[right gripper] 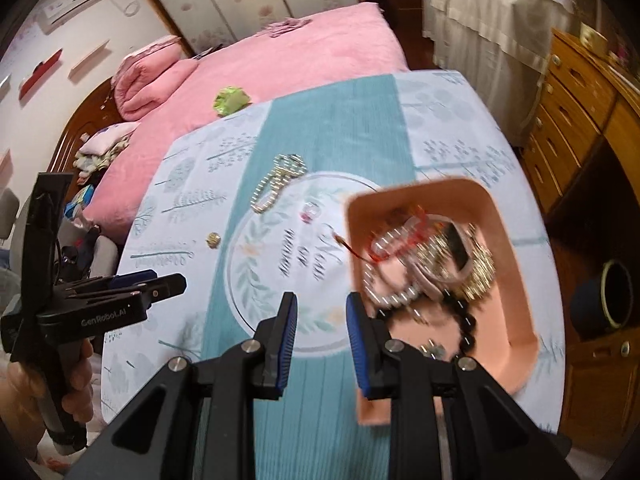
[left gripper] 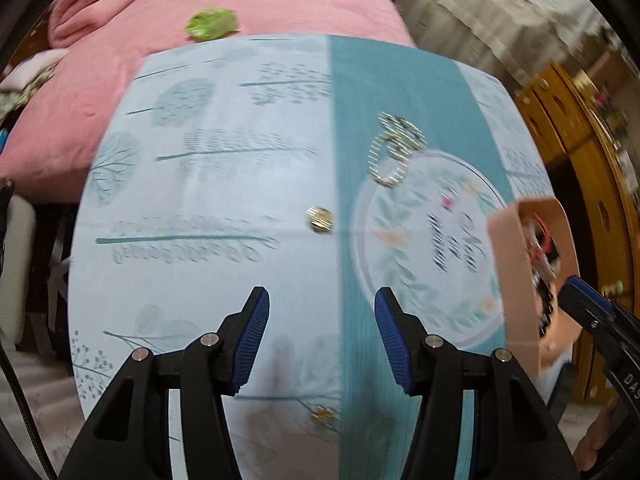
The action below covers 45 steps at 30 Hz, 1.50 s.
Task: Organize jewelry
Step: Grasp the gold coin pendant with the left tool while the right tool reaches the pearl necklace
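Gold ring point(left gripper: 319, 219) lies ahead of the open left tool point(left gripper: 322, 336).

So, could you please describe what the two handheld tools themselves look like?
Both are matte black, with angular linked arms, silver pivot pins and ribbed blue pads. The left tool carries pale "GenRobot.AI" lettering on its body; the right tool shows white letters "DAS" in the left view. A bare hand grips the left handle.

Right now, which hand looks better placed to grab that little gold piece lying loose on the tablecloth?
Probably the left. The left gripper has its fingers wide open and empty, and the small gold piece lies straight ahead of them. The right gripper sits beside the pink tray, farther from the piece.
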### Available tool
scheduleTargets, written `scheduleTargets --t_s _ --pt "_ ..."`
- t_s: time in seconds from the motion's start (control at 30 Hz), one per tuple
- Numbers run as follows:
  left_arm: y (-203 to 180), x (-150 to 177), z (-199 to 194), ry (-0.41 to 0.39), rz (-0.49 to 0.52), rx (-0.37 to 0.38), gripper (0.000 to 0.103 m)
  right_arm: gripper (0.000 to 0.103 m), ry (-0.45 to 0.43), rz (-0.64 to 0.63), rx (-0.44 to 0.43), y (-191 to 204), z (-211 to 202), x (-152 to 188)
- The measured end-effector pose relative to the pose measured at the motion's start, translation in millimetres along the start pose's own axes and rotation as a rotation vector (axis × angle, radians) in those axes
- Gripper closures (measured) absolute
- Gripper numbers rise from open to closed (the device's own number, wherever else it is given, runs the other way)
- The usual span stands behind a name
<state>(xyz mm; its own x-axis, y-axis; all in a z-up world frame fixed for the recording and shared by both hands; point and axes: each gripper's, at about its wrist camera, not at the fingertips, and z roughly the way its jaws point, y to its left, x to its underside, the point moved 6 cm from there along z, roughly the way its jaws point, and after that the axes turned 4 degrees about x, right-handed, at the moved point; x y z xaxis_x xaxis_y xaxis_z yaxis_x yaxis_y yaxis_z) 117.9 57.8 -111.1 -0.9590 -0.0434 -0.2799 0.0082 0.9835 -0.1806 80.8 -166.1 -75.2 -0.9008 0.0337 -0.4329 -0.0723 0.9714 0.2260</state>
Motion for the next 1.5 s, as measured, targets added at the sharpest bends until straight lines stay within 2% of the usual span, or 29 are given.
scheduleTargets --t_s 0.17,0.4,0.57,0.67,0.77,0.87,0.97,1.2,1.37,1.5 --pt "17 -16 10 -0.006 -0.026 0.004 0.05 0.078 0.007 -0.044 -0.037 24 17 -30" --pt "1 -28 50 0.04 0.02 0.053 0.046 0.078 0.076 -0.053 -0.092 47 62 -70" --pt "-2 -34 73 0.051 0.005 0.034 0.046 0.078 0.092 -0.033 -0.095 52 88 -85" --pt "-4 -40 80 0.031 -0.005 0.028 0.046 0.077 0.099 -0.016 -0.093 51 98 -86" --pt "-8 -42 84 0.014 0.018 0.0 0.052 0.077 0.118 -0.006 -0.102 51 107 -85" --pt "-15 -46 89 0.001 0.051 -0.045 0.065 0.077 0.128 0.0 -0.105 50 113 -85" --pt "-18 -50 91 -0.006 0.087 -0.086 0.085 0.077 0.14 0.002 -0.101 48 120 -85" --pt "-17 -56 89 0.006 0.062 -0.044 0.086 0.077 0.167 -0.023 -0.076 53 142 -88" --pt "1 -54 74 -0.015 0.022 -0.018 0.086 0.078 0.177 -0.055 0.001 57 162 -91" --pt "7 -52 63 -0.029 -0.008 -0.001 0.086 0.079 0.15 -0.125 0.07 67 167 -93"
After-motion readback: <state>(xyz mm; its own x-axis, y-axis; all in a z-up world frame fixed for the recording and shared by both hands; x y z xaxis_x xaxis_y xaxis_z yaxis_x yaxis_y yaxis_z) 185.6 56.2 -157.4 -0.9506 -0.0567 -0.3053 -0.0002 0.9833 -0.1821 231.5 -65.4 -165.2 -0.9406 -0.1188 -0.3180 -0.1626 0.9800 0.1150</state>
